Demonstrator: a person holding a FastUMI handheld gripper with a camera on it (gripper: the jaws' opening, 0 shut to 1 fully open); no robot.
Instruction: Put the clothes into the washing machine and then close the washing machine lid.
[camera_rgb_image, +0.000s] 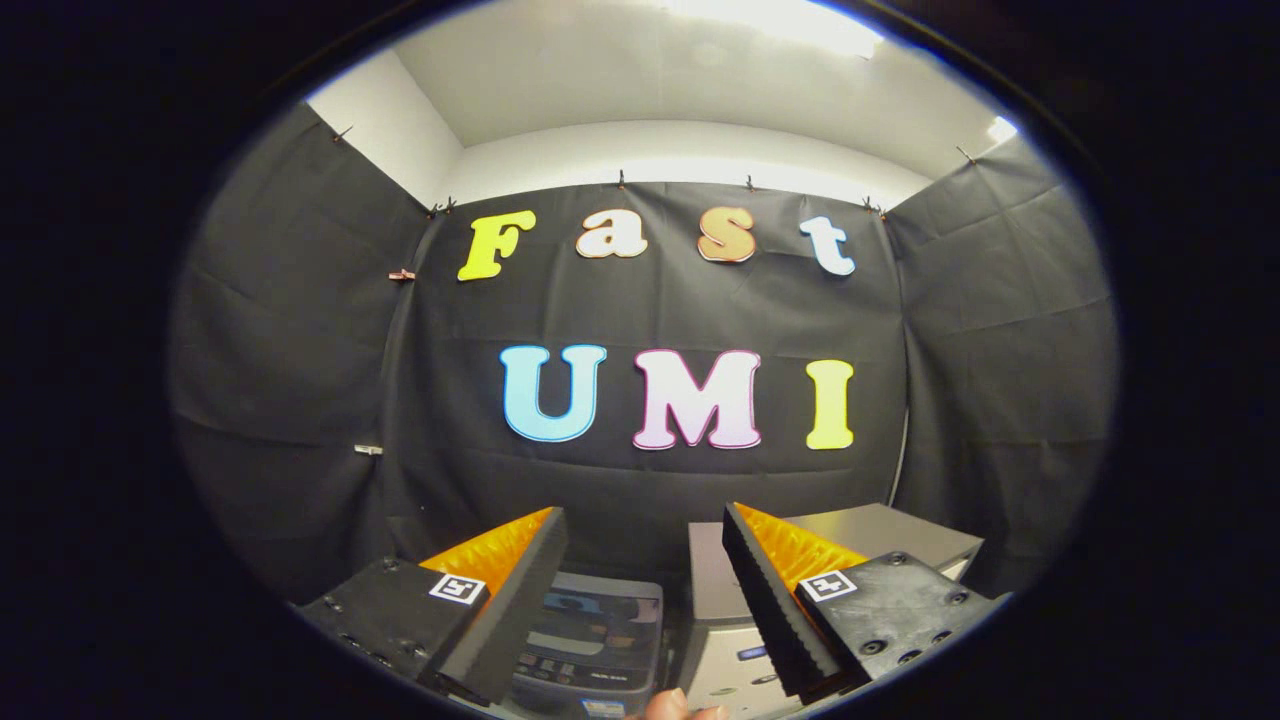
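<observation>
Between and just below the gripper's (645, 560) two fingers (520, 590), low in the gripper view, sits a dark washing machine (590, 640) seen from above. Its top shows a dark lid or panel with a row of small buttons along the near side, though whether that lid is up or down cannot be told from here. The fingers stand wide apart with nothing held between them; the gap is bare air over the machine's top. The left finger lies over the machine's left side, and the right finger reaches over a second, pale grey appliance (870, 535) that stands just beside the dark one on its right. That grey box has a flat top and a front panel with small markings too blurred to make out. No clothes can be made out on or near either machine.

At the very bottom, between the fingers and nearer than both machines, fingertips of a person's hand (680, 708) poke into sight.

Beyond the fingers and the two appliances hangs the booth's black cloth wall (300, 350), pinned up with small clips along its upper hem and folding round on both sides. Above the cloth runs a white wall (680, 150) and ceiling, with a bright light (780, 20) glaring overhead. Nothing stands between the open fingers and the dark machine's top.
</observation>
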